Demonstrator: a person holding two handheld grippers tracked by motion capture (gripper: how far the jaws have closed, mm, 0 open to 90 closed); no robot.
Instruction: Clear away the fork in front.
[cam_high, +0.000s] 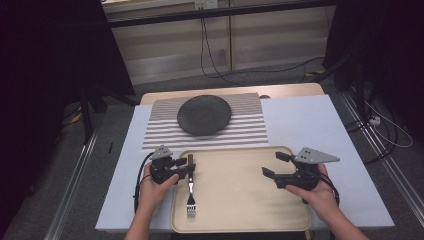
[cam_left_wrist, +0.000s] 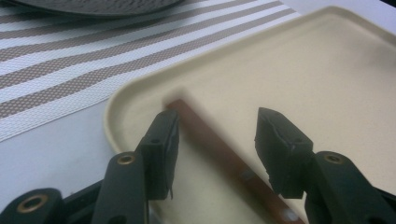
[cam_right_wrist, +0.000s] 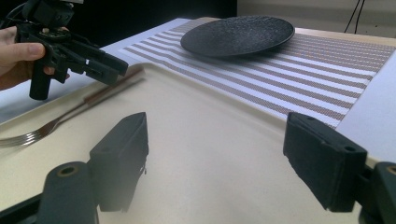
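Over the near left part of the tray, the left gripper sits low with its jaws parted around the brown handle of the fork. Seen in the left gripper view, the handle runs between the two black jaws with a clear gap on either side, so the pads do not press on it; whether the left-hand jaw grazes the handle's edge cannot be told. Nothing is lifted: the fork lies flat on the tray floor near its left wall, prongs toward the person and handle end toward the striped mat. The right gripper hovers over the right side of the tray with its jaws spread wide and bare tray surface between them, holding and touching nothing. Apart from the fork, the cream tray carries no other object. Beyond its far rim the mat lies on the white table cover, and a dark round plate rests on the mat with its face bare. From the high view both hands, both grippers and the whole layout can be taken in at once, while the fork's handle is partly covered by the left gripper. From the right gripper view, the left gripper appears side-on in a hand, just above the handle, with the metal prongs at the left edge.
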